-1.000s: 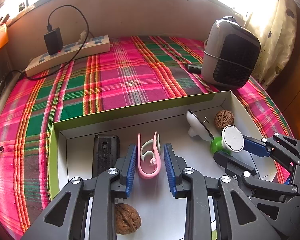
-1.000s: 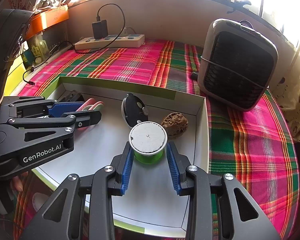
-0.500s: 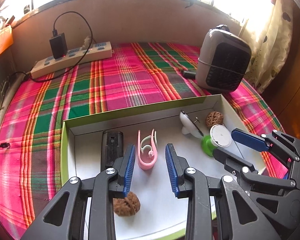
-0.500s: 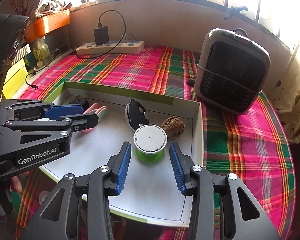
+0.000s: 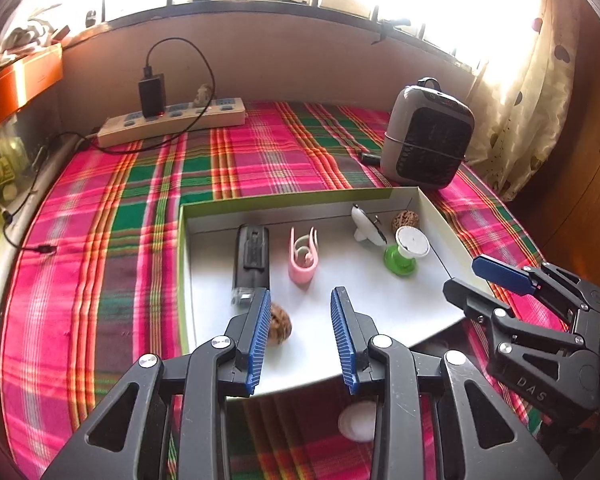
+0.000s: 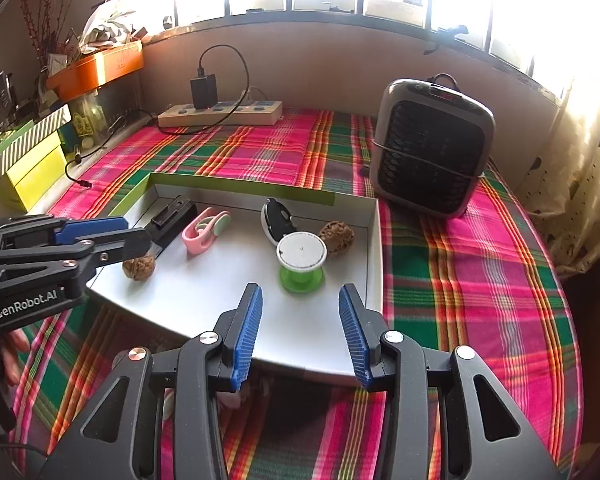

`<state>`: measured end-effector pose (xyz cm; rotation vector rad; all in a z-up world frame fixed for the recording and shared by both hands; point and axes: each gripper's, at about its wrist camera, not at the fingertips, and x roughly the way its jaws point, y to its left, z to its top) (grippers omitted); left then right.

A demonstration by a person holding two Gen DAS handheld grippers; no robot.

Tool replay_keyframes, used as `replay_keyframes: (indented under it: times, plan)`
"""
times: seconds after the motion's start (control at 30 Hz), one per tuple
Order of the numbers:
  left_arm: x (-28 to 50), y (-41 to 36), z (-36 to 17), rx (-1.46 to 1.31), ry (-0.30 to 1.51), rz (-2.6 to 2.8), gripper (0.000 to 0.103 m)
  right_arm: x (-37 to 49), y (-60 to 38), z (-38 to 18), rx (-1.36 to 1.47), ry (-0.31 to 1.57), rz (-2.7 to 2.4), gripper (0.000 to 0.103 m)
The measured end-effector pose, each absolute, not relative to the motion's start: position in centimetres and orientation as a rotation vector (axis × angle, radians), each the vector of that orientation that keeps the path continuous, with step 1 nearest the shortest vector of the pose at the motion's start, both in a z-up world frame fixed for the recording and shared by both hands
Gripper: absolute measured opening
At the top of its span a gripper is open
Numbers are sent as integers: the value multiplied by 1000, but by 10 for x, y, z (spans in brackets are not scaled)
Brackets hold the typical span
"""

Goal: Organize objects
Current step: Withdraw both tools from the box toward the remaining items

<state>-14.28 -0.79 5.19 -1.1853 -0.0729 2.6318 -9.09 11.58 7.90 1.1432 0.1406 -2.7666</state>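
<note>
I see left gripper and right gripper both agape, empty, hovering over tray. I'd lift straight clear, avoiding spool.

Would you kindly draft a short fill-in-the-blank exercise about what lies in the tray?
1. The green thread spool with the white top stands in the shallow white ____.
2. The tray holds ____ brown walnuts.
3. The pink plastic clip lies beside a ____ rectangular device.

Missing words: tray; two; black
</note>
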Motion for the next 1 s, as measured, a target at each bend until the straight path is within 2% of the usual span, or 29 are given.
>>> replay_keyframes:
  times: [0.37,1.0]
  plan:
    - [-89,-10,39,-1221,-139,2574,29,-48,127,77,1132,79,-2784,41]
    - [-62,40,17,-1293,-67,2434,32,-20,147,70,1136,26,-2776,41]
